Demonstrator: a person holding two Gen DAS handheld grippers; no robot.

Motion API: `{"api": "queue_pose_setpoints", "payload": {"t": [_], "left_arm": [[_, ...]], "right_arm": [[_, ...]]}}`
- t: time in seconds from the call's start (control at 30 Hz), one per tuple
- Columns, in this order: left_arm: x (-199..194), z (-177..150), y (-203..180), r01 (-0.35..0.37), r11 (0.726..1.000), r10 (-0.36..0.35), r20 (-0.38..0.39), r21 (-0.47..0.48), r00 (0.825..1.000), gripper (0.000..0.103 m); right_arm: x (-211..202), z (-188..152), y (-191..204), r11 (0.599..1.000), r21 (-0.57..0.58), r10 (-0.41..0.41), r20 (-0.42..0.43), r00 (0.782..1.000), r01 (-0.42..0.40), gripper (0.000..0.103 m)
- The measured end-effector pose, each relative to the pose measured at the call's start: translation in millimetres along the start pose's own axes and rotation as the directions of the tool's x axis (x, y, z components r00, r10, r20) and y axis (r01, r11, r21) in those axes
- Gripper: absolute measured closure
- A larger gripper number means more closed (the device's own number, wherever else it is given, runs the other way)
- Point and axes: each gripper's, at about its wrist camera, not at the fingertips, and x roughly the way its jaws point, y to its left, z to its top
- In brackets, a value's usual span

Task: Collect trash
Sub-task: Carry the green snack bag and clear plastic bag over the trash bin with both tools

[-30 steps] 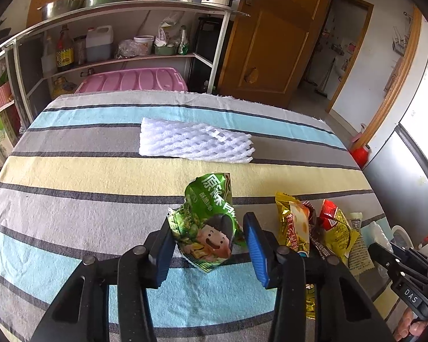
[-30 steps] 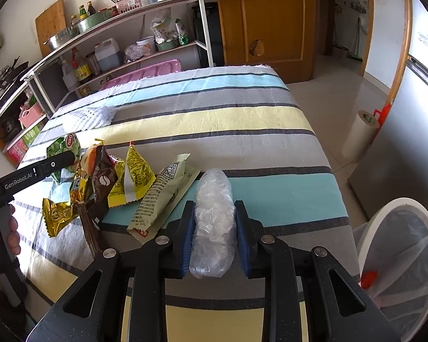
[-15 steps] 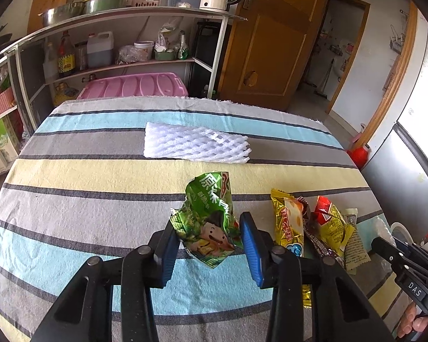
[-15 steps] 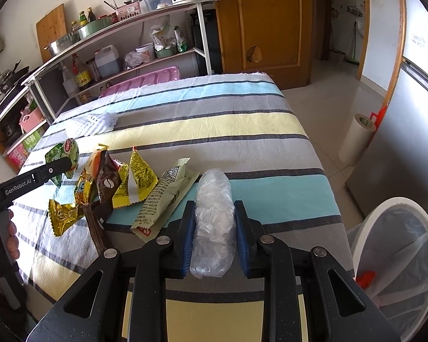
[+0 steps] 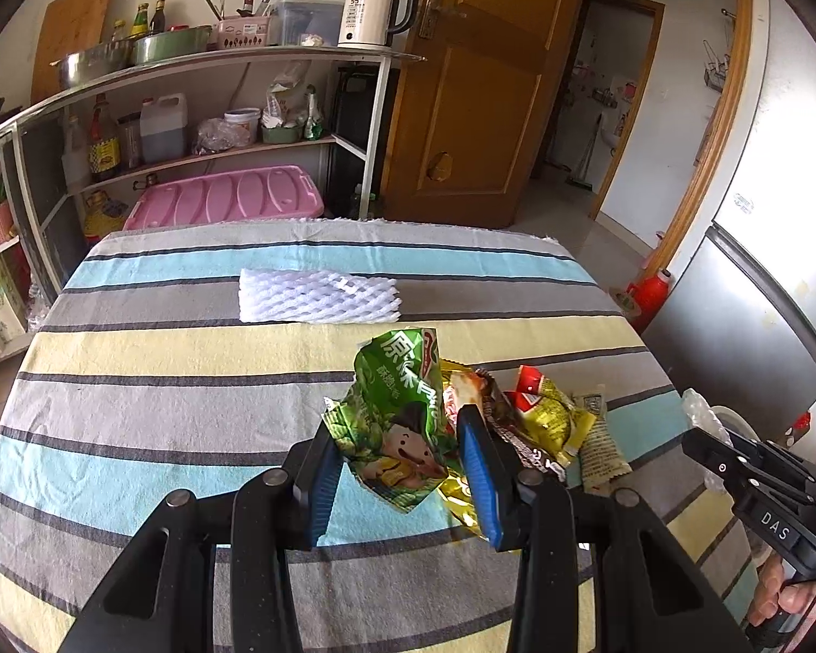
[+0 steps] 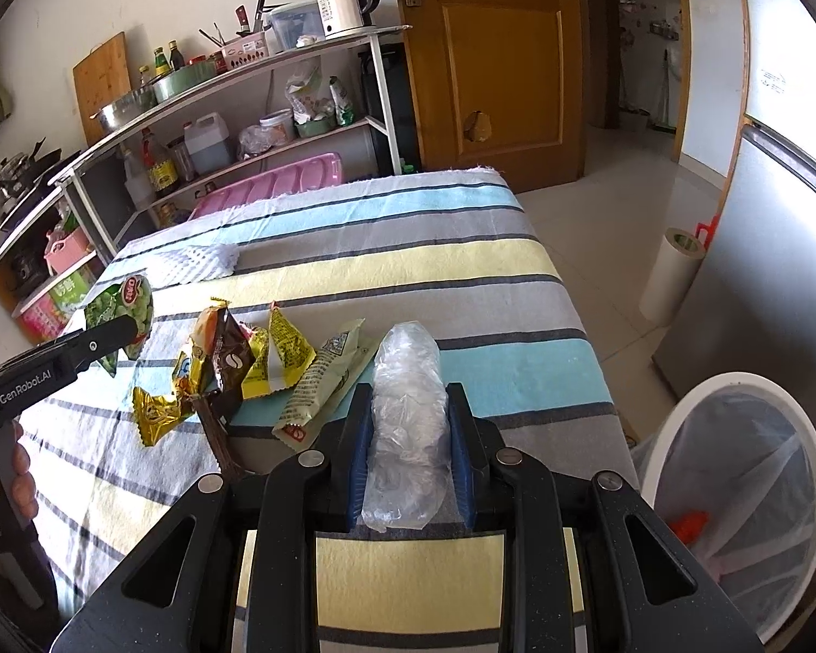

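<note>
Left gripper (image 5: 402,460) clamps the crinkled green foil snack wrapper (image 5: 397,413); right gripper (image 6: 408,457) clamps the crumpled clear plastic film wad (image 6: 405,424) — both light, soft, slippery; grip mid-body

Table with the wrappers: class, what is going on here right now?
A person is clearing trash with two handheld grippers. The left gripper grips a green snack bag, lifted off the striped tablecloth. The right gripper clamps a crumpled clear plastic wrap. More wrappers lie on the cloth; a lined white bin stands beside the table.
</note>
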Motion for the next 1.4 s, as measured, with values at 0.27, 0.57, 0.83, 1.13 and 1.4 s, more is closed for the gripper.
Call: {"api": "queue_pose_setpoints", "payload": {"t": [0.27,0.57,0.83,1.13,1.4], "left_arm": [[-18.5,-1.2,-30.8,0.045,0.998,-0.047,0.027,0.050,0.999,0.061],[-29.3,-7.3,-75.1,0.110,0.987,-0.114,0.031,0.120,0.993,0.061],[-29.0,-14.9,-135.5,0.191,0.957,-0.198,0.013,0.218,0.980,0.061],[-17.9,-28.6,-201.1,0.292,0.912,-0.290,-0.051,0.288,0.956,0.061],[-3.0,-41.7,-259.2,0.374,0.866,-0.354,-0.122,0.332,0.927,0.060]], "right_arm": [[-26.7,-2.9,-5.6,1.000,0.017,-0.007,0.040,0.999,0.006,0.076],[-57.5,-12.6,-25.4,0.998,0.053,-0.037,0.078,0.996,0.033,0.076],[-85.8,-24.5,-60.4,0.990,0.106,-0.102,0.102,0.990,0.091,0.076],[-114.3,-38.9,-110.7,0.968,0.186,-0.190,0.106,0.976,0.168,0.076],[-128.3,-56.0,-152.7,0.938,0.255,-0.263,0.079,0.962,0.236,0.076]]}}
